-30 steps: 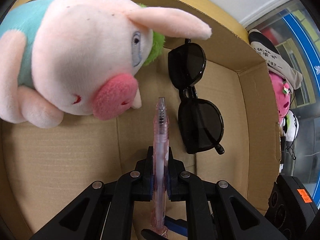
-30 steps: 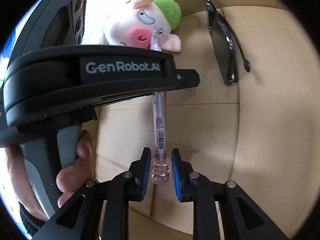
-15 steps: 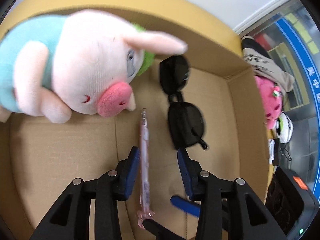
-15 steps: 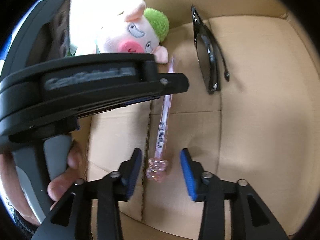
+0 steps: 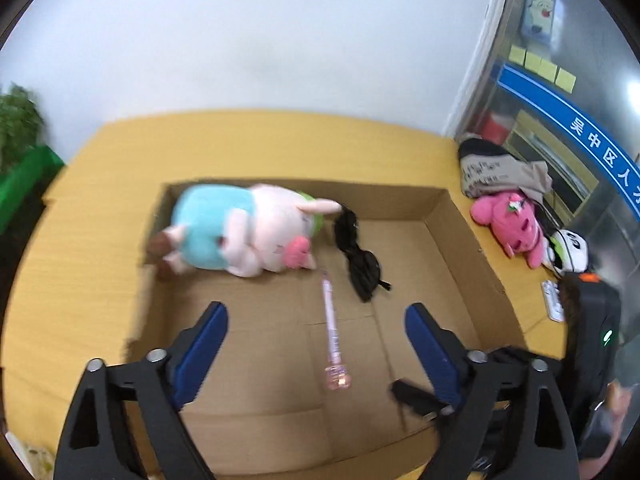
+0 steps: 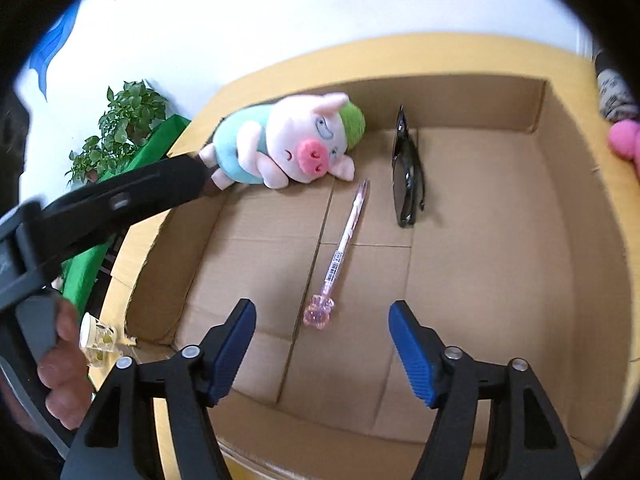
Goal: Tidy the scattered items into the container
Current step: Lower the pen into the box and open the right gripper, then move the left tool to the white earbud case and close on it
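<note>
The box (image 6: 568,248) sits open on the yellow tabletop (image 5: 84,216), and three things lie on its floor. The pen (image 6: 340,256) lies flat near the middle, its pink charm end nearest the cameras and its tip pointing toward the pig (image 6: 296,144). The pig lies on its side against the far left wall, snout facing the pen tip, just short of touching it. The sunglasses (image 6: 406,176) rest folded to the right of the pen, close to it but apart, running from the far wall toward the middle.

Both tools hang above the box and point down into it. The left tool (image 5: 316,340) has its jaws spread wide and opening further; the pen shows between its blue pads (image 5: 202,348) but lies on the cardboard below, not touched by them. The right tool (image 6: 322,348) is also opening, jaws well apart, with the charm end of the pen in the gap and free of both pads (image 6: 232,352).

In the right wrist view a hand (image 6: 64,364) grips the left tool's handle at the left edge. Outside the box, a pink plush (image 5: 512,224) lies on the tabletop to the right, and a plant (image 6: 120,128) stands beyond the left corner.
</note>
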### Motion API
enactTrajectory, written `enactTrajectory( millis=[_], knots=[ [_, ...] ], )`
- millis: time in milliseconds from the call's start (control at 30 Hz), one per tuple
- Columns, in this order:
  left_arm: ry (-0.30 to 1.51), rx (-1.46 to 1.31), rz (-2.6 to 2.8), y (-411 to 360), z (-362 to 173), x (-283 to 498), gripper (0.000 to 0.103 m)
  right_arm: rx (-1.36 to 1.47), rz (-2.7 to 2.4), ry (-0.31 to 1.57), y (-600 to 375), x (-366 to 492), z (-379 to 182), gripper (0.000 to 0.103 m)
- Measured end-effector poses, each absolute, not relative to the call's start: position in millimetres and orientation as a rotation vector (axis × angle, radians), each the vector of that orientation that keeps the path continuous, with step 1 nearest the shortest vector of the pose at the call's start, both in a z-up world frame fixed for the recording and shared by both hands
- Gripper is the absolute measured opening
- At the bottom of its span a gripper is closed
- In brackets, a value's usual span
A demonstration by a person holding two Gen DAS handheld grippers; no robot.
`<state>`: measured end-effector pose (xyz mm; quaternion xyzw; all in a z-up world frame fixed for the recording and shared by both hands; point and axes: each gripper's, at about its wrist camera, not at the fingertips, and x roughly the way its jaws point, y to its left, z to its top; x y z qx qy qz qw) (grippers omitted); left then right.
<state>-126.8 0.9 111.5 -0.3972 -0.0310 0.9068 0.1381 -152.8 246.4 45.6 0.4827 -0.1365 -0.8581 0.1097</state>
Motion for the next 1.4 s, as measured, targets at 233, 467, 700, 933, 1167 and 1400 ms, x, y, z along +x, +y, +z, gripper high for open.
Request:
enactTrajectory(
  millis=[233,467,700,933,1167,1400],
  knots=[
    [-0.025,-1.037,2.773,-14,113,-70,0.1,1.271,-2.65,-0.262,231,-125,92,0.07],
    [-0.097,-1.008,2.829,-32,103,-32,0.103,1.19,-2.701,-0.187,228,-84,101,0.07],
    [-0.114,-0.95,2.884,-42,88,5,0.103,1.196,-2.773,-0.199,243,-53,94,0.07],
    [-0.16,-0.957,2.847,-25,82,13,0.103,1.147,-2.856,-0.144,254,-36,102,0.07],
    [-0.105,-0.966,2.808,-4,80,20,0.102,1.115,-2.87,-0.126,263,-27,103,0.07],
    [-0.146,-1.102,2.633,7,52,29,0.102,1.164,-2.718,-0.273,297,-13,69,0.07]
  ],
)
